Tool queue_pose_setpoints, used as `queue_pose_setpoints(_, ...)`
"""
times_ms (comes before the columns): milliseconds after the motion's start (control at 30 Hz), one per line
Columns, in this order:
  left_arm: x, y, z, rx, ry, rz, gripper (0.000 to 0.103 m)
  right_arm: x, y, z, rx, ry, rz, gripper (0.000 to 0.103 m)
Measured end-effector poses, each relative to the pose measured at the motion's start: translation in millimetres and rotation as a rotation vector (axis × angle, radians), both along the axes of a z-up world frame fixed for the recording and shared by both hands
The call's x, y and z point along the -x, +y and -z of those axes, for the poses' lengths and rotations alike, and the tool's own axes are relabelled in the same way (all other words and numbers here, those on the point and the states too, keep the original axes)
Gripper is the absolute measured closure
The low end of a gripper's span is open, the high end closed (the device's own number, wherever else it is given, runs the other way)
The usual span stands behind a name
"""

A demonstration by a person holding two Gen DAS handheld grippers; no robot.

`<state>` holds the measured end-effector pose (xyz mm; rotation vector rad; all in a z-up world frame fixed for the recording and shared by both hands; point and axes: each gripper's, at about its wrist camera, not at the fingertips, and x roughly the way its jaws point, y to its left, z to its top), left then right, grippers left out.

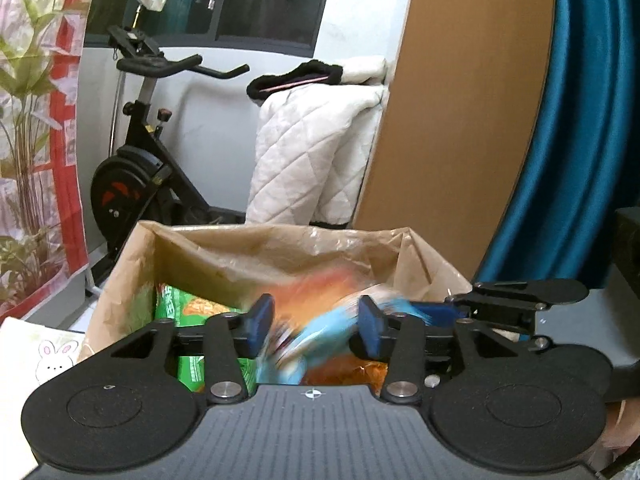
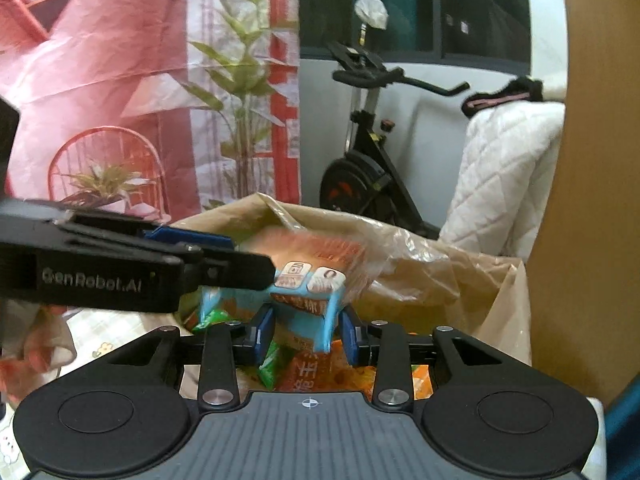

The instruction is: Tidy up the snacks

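Snack packet (image 2: 316,280) text reads clearly only from right wrist.

Even indoor light; fisheye-bent edges, motion-blurred snack packet (image 1: 320,332).

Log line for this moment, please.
right tongs: shut on blue-and-orange snack packet | left tongs: open | packet above brown paper bag | green packets inside

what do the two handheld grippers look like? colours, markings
Both match: left gripper and right gripper have black linkage arms with silver pivot screws, blue pads, a ribbed grey body flanked by round black discs, and a small crosshair mark. The left one's side reads "GenRobot.AI" in the right wrist view.
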<state>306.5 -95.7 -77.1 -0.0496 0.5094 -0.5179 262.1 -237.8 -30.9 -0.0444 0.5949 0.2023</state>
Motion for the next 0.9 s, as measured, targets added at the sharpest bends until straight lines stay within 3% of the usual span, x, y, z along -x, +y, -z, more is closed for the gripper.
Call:
queue_pose_setpoints(67,7.0,3.3,-0.3,-0.012,-0.007,-0.02,0.03,2.5,-0.4,0.5,0.002,0.003,0.011,0.049)
queue_pose_setpoints(133,14.5,7.0,-3.5,-0.048,-0.026,-0.043,0.025,10.0,-0.5,-1.6,0.018,-0.007,0.03,0.035)
queue_pose_setpoints(267,21.7,11.6,-15.6,-0.079,-0.034,-0.087,0.018,24.6,-4.6,-9.1,0.006,-0.017,0.089,0.017)
queue_pose_setpoints(367,35.1,15.9,-28.0,-0.095,-0.069,-0.116,0.013,39.8,-4.8,-18.0,0.007,-0.044,0.127,0.011)
queue_pose_setpoints(567,72.5,19.4,-52.3,-0.145,-0.129,-0.166,0.012,77.0,-3.7,-38.5,0.026,-0.099,0.177,0.003)
queue_pose_setpoints(733,107.0,18.9,-69.4,-0.199,-0.187,-0.213,0.011,108.5,-3.3,-52.4,0.006,-0.123,0.216,0.002)
queue_pose_setpoints(900,140.6,30.9,-85.3,-0.131,-0.196,-0.21,0.011,141.9,0.2,-64.3,-0.026,-0.151,0.238,0.001)
